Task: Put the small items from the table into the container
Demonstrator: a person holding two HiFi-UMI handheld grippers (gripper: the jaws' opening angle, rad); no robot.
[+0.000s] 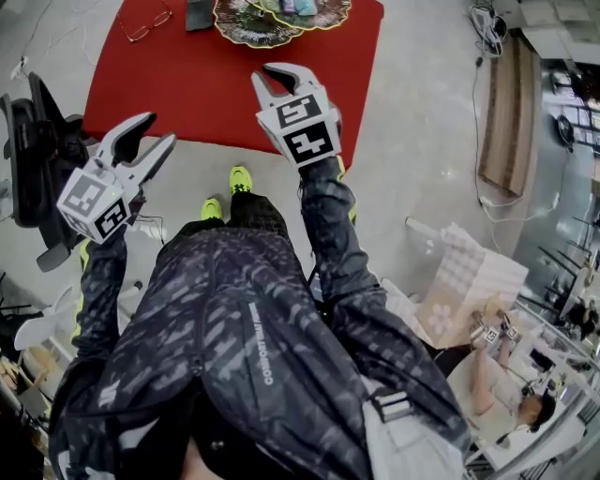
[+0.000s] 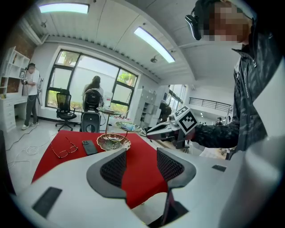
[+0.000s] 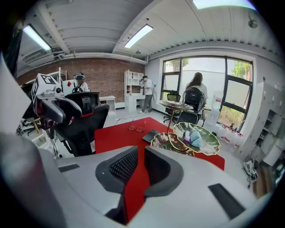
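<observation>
A red table carries a pair of glasses, a dark phone and a tiered stand of leaf-shaped dishes. In the right gripper view the upper dish holds small pale blue and purple items; the glasses and phone lie behind the stand. My left gripper hangs open and empty off the table's near left corner. My right gripper hovers over the table's near edge, jaws open by a narrow gap with nothing between them.
A black office chair stands just left of the left gripper. A pale cardboard box and clutter sit on the floor to the right. Beyond the table are a speaker, another chair and people standing.
</observation>
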